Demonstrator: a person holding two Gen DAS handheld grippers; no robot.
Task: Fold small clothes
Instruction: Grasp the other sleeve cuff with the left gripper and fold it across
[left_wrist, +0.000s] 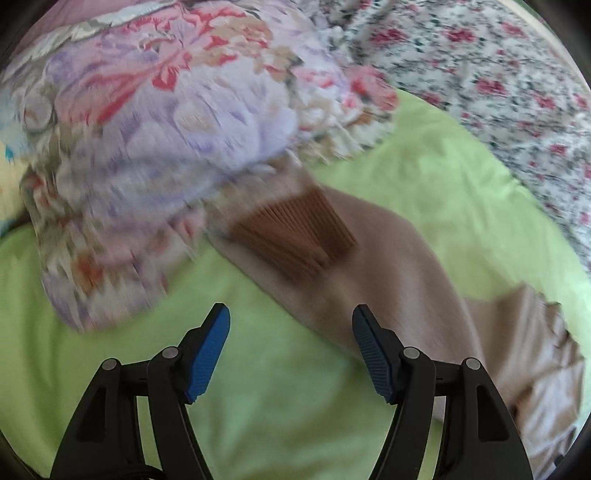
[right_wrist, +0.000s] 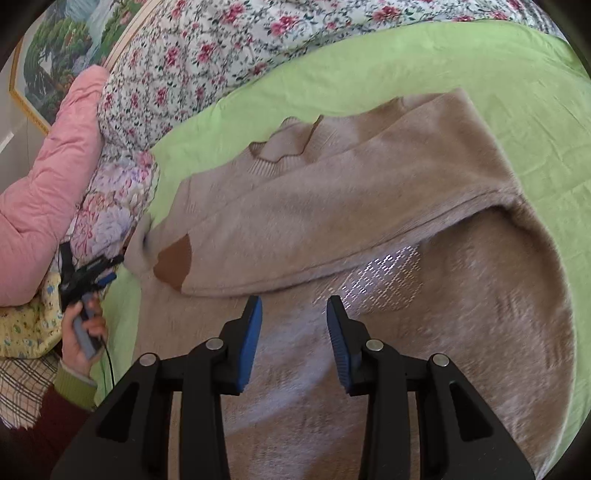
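Note:
A beige knit sweater (right_wrist: 369, 229) lies on the green sheet (right_wrist: 461, 62), one sleeve folded across its body, with a brown cuff (right_wrist: 173, 262) at the sleeve's end. My right gripper (right_wrist: 293, 314) is open and empty just above the sweater's body. My left gripper (left_wrist: 291, 325) is open and empty over the green sheet (left_wrist: 258, 387), its right finger at the edge of the beige sleeve (left_wrist: 399, 258). The ribbed brown cuff (left_wrist: 295, 236) lies ahead of it. The left gripper also shows in the right wrist view (right_wrist: 110, 269), held in a hand at the sweater's left edge.
A purple floral pillow (left_wrist: 147, 155) lies close to the cuff on the left. A floral quilt (right_wrist: 207, 55) runs along the back of the bed. A pink padded blanket (right_wrist: 48, 184) and a framed picture (right_wrist: 55, 48) are at far left.

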